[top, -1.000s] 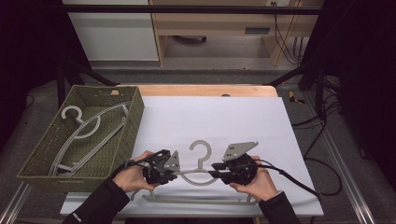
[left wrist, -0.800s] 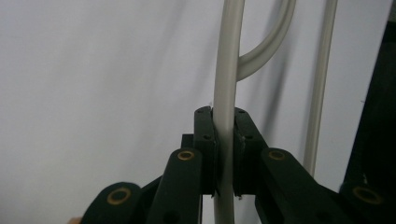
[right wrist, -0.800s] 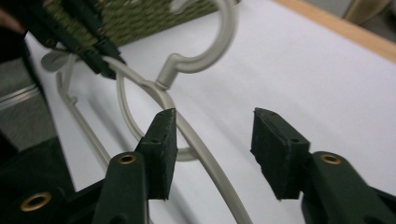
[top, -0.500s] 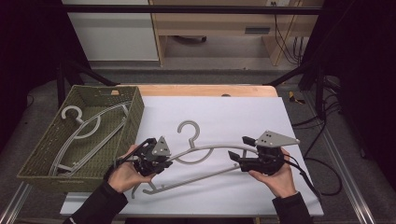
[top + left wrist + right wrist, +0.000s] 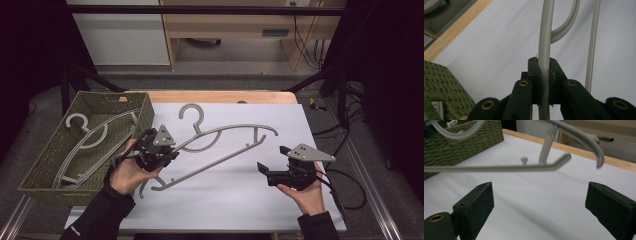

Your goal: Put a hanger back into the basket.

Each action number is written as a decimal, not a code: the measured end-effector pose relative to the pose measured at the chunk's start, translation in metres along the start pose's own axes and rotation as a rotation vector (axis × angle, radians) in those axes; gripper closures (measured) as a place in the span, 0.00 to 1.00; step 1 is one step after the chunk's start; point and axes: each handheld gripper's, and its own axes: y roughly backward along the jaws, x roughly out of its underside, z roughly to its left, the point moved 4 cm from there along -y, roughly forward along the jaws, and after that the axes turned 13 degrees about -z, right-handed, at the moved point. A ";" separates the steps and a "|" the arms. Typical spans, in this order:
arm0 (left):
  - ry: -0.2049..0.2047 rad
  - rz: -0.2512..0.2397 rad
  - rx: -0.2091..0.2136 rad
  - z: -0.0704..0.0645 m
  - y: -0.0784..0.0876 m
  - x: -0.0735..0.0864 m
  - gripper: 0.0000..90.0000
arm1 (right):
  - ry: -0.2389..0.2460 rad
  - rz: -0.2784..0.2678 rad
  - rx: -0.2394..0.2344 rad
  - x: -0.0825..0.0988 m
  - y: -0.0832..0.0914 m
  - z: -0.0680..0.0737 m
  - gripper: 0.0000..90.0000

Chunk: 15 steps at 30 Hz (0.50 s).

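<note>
A grey plastic hanger (image 5: 220, 145) hangs tilted above the white table sheet (image 5: 240, 205), its hook pointing toward the far edge. My left gripper (image 5: 169, 150) is shut on the hanger's left arm near its end. In the left gripper view the pads (image 5: 533, 72) clamp the grey bar (image 5: 545, 37). My right gripper (image 5: 271, 159) rests to the right of the hanger, apart from it. Its jaws have just been opening and stand wide with nothing between them. In the right gripper view the hanger's right end (image 5: 554, 165) floats beyond my right gripper (image 5: 541, 202).
A green woven basket (image 5: 50, 165) sits at the table's left and holds other grey hangers (image 5: 90, 137). The table's wooden far edge (image 5: 220, 96) runs behind the sheet. Cables trail off the right side (image 5: 345, 175).
The right gripper let go of the hanger, opened wide and drew away to the right. The left gripper lifted the hanger, which now tilts with its right end free.
</note>
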 end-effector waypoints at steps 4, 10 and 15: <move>0.003 -0.009 -0.021 0.006 0.008 -0.005 0.92 | -0.008 0.006 0.008 0.004 0.001 -0.002 0.08; 0.013 -0.035 -0.055 0.021 0.028 -0.013 0.92 | -0.025 0.014 0.018 0.013 0.006 -0.007 0.08; 0.027 -0.046 -0.106 0.042 0.055 -0.016 0.92 | -0.034 0.036 0.034 0.020 0.007 -0.011 0.07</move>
